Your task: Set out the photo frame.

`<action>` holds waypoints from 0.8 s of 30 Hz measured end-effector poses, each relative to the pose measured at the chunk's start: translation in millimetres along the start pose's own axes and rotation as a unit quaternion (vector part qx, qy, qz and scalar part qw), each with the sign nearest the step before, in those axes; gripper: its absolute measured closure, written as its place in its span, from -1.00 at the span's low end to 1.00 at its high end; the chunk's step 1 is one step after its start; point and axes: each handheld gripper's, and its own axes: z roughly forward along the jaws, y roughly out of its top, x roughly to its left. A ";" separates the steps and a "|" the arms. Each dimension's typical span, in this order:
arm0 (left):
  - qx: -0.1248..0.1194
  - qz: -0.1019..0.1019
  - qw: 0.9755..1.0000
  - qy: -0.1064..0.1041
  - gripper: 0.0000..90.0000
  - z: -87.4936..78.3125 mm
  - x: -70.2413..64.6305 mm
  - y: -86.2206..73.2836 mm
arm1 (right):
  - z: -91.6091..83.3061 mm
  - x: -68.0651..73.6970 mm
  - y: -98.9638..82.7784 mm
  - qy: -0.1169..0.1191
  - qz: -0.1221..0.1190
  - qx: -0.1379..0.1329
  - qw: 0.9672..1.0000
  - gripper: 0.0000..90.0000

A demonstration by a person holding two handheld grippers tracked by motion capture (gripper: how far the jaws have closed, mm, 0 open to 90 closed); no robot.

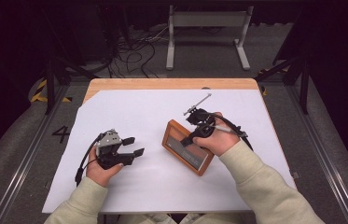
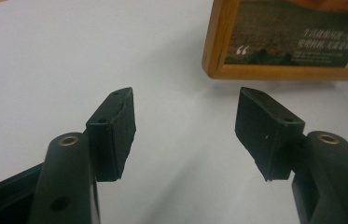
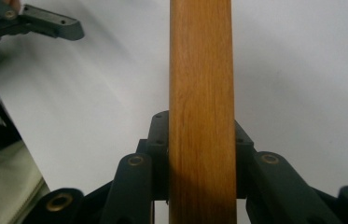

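Wooden-framed picture (image 1: 188,147), a flat rectangle with a dark printed photo, sits tilted on the white table sheet (image 1: 153,186) in the high view, the right gripper (image 1: 194,139) clamping its edge. Left gripper view: left gripper (image 2: 185,133) spread, frame ahead. Right gripper view: pads squeeze the frame's rim; I'd lift slowly, keeping it level.
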 end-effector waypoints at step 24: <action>0.000 -0.004 1.000 0.001 -0.15 -3.5 1.6 -2.9 | -21.0 -5.2 41.9 0.041 -0.301 0.083 0.949 0.56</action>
